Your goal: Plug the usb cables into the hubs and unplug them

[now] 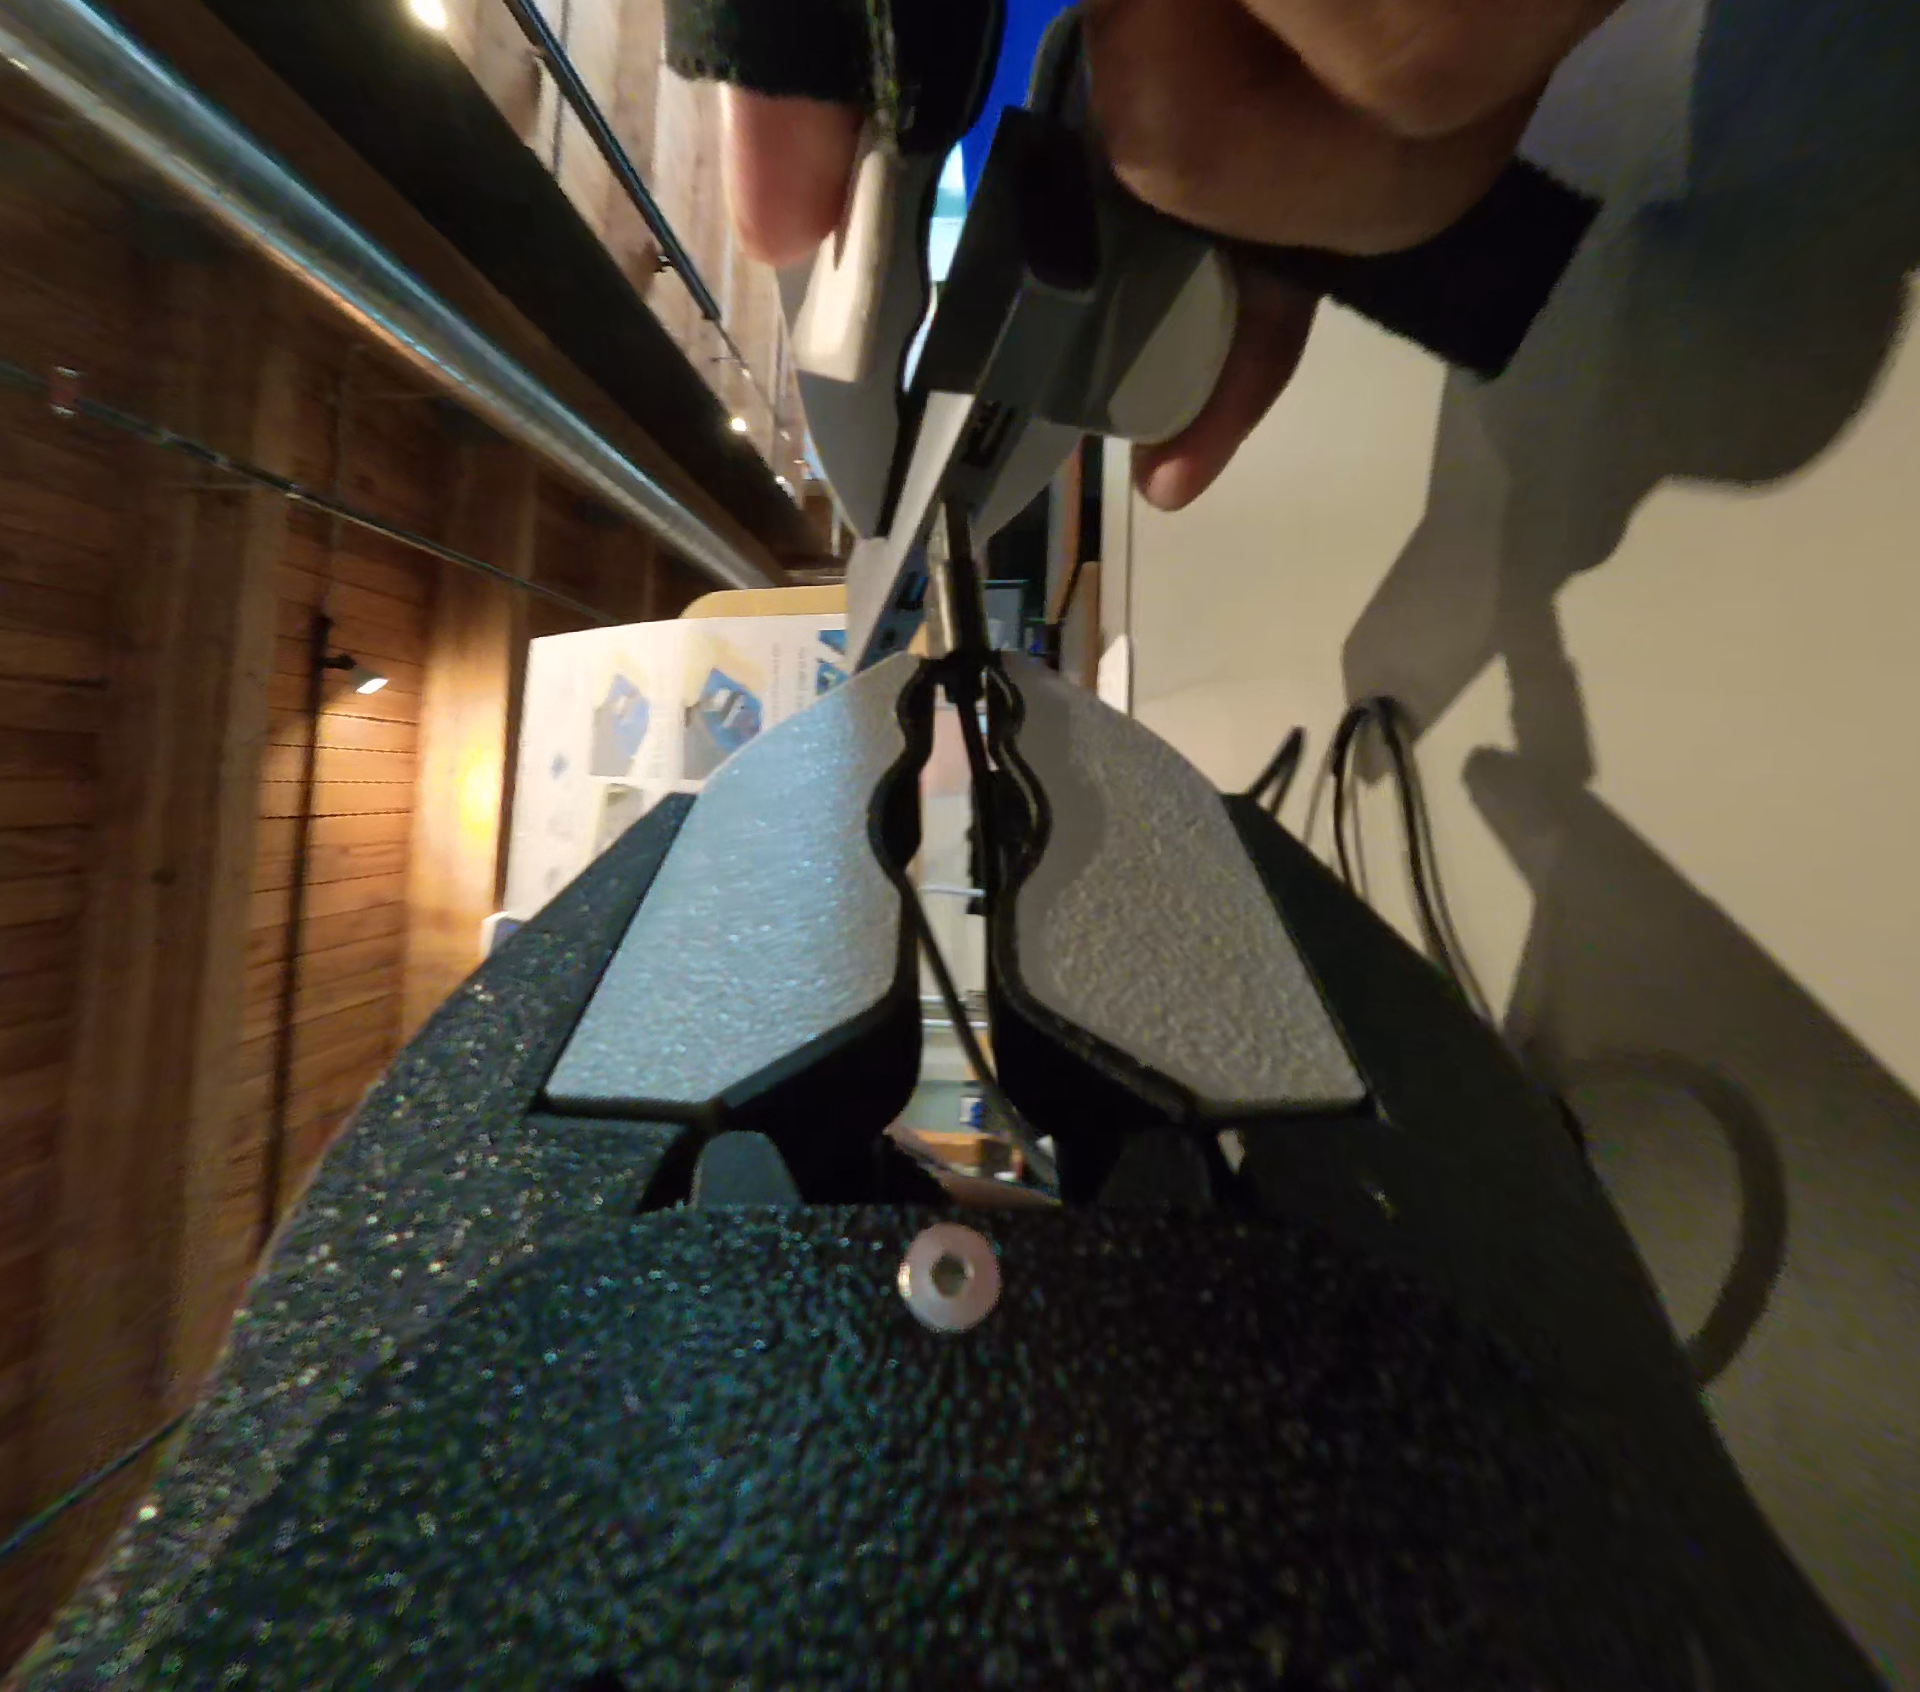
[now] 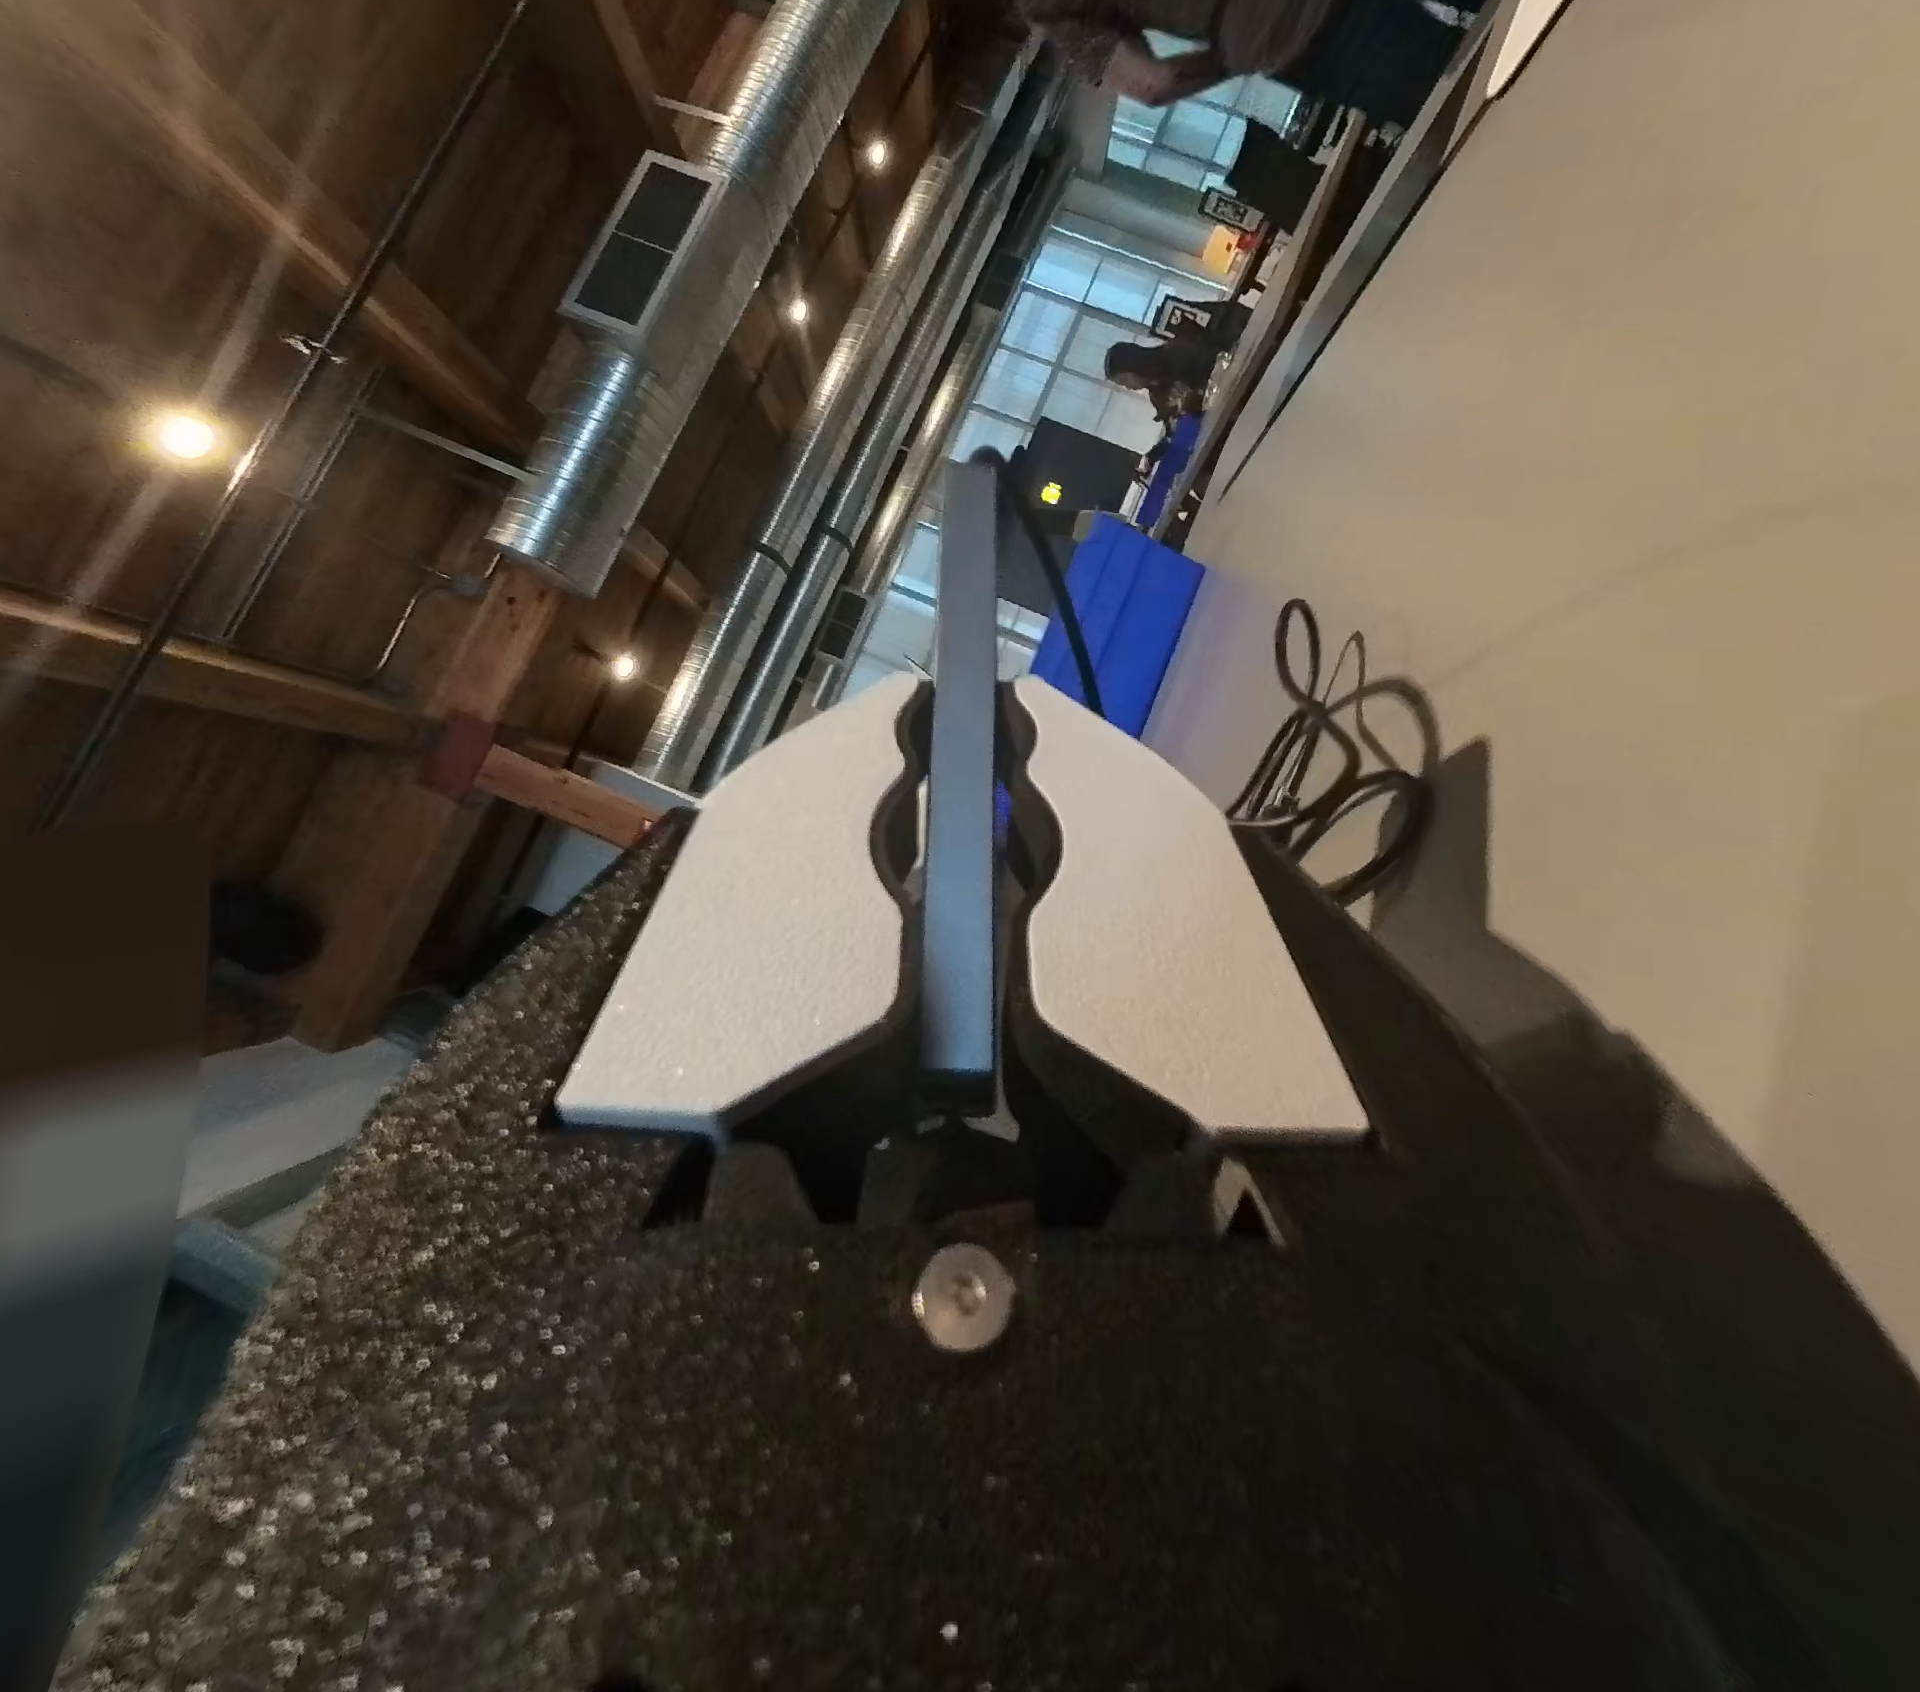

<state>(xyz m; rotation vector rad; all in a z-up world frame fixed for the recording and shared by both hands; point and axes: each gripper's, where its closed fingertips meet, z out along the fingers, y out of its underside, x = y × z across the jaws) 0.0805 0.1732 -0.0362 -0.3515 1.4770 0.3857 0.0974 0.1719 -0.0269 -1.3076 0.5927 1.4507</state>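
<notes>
**Two grippers, one hub and one thin cable**

The biggest thing here is the pale table (image 2: 1662,499). Both cameras are tipped on their side, so the table runs along the right edge of each view. A loose bunch of black cables (image 2: 1340,749) lies on it.

Next comes the right gripper (image 2: 961,697). Its two pale fingers are pressed in on a long, flat, dark hub (image 2: 961,863), which sits in the slot between them. The hub sticks out past the fingertips, and a black cord (image 2: 1055,593) leaves its far end.

In the left wrist view the same right gripper (image 1: 914,499) shows farther off and up high, held by a person's hand (image 1: 1299,1) with black straps round the fingers. The hub (image 1: 920,499) points down out of it toward the left gripper.

The left gripper (image 1: 961,676) has its fingers pressed nearly together. They pinch a thin black usb cable (image 1: 971,811) that runs down the gap between them. The cable's small metal plug (image 1: 943,603) pokes out just past the fingertips. It is right at the end of the hub. I cannot tell if the plug is inside a port or only touching it.
</notes>
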